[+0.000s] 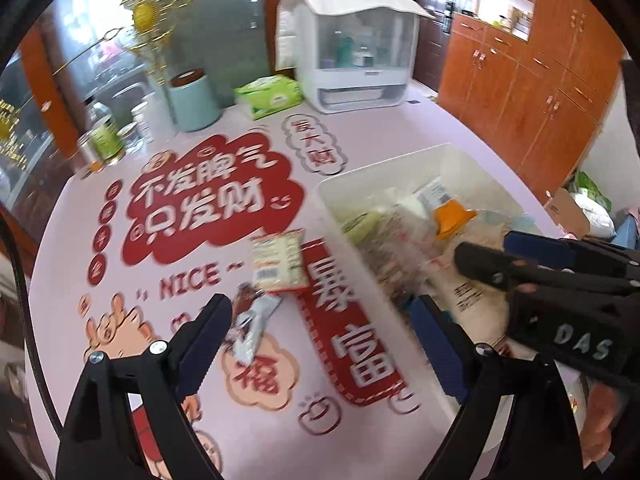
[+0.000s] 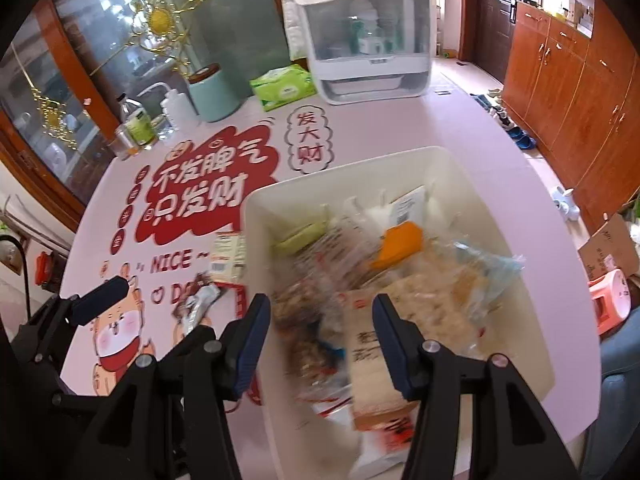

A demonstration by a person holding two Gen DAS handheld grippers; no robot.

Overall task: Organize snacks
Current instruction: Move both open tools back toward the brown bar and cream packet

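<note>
A white bin (image 1: 336, 184) (image 2: 256, 216) on the pink table holds several snack packs, among them an orange one (image 1: 454, 218) (image 2: 400, 246). Two snacks lie on the table left of the bin: a pale green-and-white packet (image 1: 278, 258) (image 2: 228, 254) and a brown-and-silver wrapper (image 1: 252, 320) (image 2: 198, 302). My left gripper (image 1: 320, 320) is open and empty above the table, its left finger beside the wrapper. My right gripper (image 2: 320, 322) is open and empty over the bin's near end. It also shows in the left wrist view (image 1: 492, 256), above the bin.
At the table's far end stand a white lidded cabinet (image 1: 352, 48) (image 2: 368, 40), a green tissue pack (image 1: 270, 96) (image 2: 284, 86), a mint canister (image 1: 192, 100) (image 2: 214, 90) and bottles (image 1: 104, 136) (image 2: 138, 122). Wooden cupboards (image 1: 528, 92) line the right side.
</note>
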